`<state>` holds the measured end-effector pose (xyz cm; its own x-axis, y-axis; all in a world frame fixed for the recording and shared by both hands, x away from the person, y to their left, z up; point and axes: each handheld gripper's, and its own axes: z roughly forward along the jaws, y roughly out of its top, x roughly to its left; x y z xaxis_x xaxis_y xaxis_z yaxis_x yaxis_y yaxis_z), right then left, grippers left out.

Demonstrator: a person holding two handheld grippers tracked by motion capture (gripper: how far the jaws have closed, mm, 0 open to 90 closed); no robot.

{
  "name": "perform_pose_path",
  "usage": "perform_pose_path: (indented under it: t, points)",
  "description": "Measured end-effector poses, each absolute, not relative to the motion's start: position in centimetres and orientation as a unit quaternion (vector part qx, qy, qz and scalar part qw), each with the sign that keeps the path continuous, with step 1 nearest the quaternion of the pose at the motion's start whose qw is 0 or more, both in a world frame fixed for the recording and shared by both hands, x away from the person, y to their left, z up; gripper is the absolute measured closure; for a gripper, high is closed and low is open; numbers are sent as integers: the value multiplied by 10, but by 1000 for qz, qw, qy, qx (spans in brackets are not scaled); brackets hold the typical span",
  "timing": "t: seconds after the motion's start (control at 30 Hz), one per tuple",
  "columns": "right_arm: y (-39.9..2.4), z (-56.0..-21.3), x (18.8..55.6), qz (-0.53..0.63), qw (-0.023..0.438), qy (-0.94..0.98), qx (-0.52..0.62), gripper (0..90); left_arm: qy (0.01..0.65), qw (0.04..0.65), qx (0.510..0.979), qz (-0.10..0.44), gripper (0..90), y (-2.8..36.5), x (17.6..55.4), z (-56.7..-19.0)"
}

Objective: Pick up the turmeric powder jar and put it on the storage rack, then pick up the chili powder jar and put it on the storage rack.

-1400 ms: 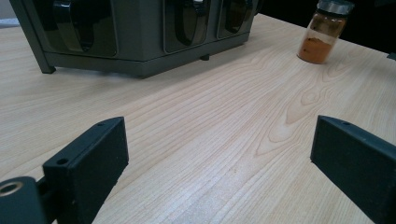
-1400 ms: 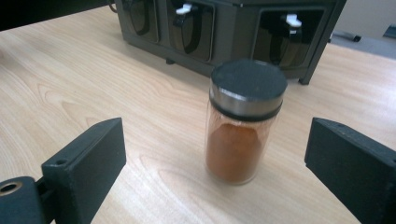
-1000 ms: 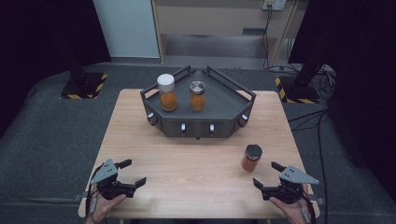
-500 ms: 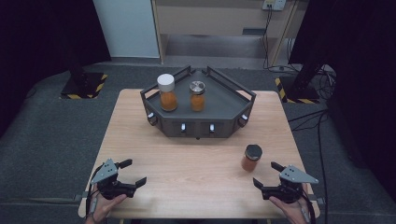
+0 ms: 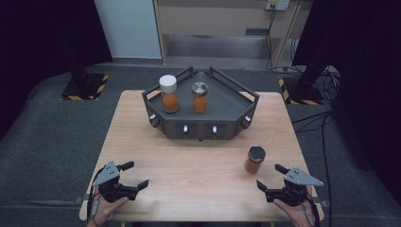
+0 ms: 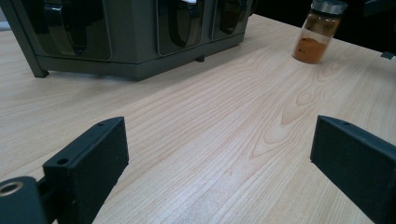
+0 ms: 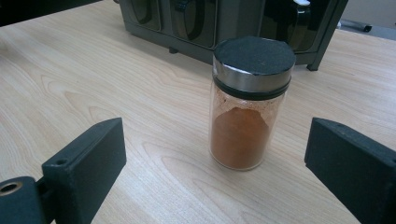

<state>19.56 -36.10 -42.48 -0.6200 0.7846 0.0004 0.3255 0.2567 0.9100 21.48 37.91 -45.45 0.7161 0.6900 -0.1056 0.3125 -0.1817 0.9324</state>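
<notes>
A black-lidded glass jar of orange powder [image 5: 255, 160] [image 7: 247, 105] [image 6: 320, 31] stands upright on the wooden table [image 5: 198, 161] at the front right. My right gripper [image 5: 275, 177] [image 7: 219, 163] rests just in front of it, open, jaws wide, nothing between them. My left gripper [image 5: 135, 176] [image 6: 219, 158] lies open at the front left over bare wood. A dark grey rack [image 5: 222, 101] [image 6: 130, 46] [image 7: 224, 23] stands at the table's far middle. It carries a white-lidded jar [image 5: 169, 93] and a metal-lidded jar [image 5: 200, 97], both holding orange powder.
The rack has raised side rails and small knobs along its front. Black stands with yellow-striped bases [image 5: 84, 85] sit on the floor at both back corners. Cables [image 5: 326, 118] run over the floor on the right. A hand holds each gripper at the table's near edge.
</notes>
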Motion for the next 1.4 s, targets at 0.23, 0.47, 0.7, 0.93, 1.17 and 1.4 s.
perform_pose_path:
  t: [0.23,0.47,0.7,0.93,1.17,1.4]
  points:
    - [-361,-424,195,486,238,756,370,42,333,545,749,174,35,379,215,-454]
    - [-361,-424,193,486,241,752,374,34,333,545,750,173,35,379,215,-454]
    - [-361,-423,190,490,246,746,378,30,334,546,748,173,35,379,215,-455]
    - [-362,-419,187,489,254,743,381,31,335,545,749,173,35,379,215,-454]
    - [-363,-412,191,490,241,743,389,36,335,544,749,173,34,379,215,-454]
    - [-362,-403,196,490,235,741,394,46,335,544,749,173,34,379,215,-454]
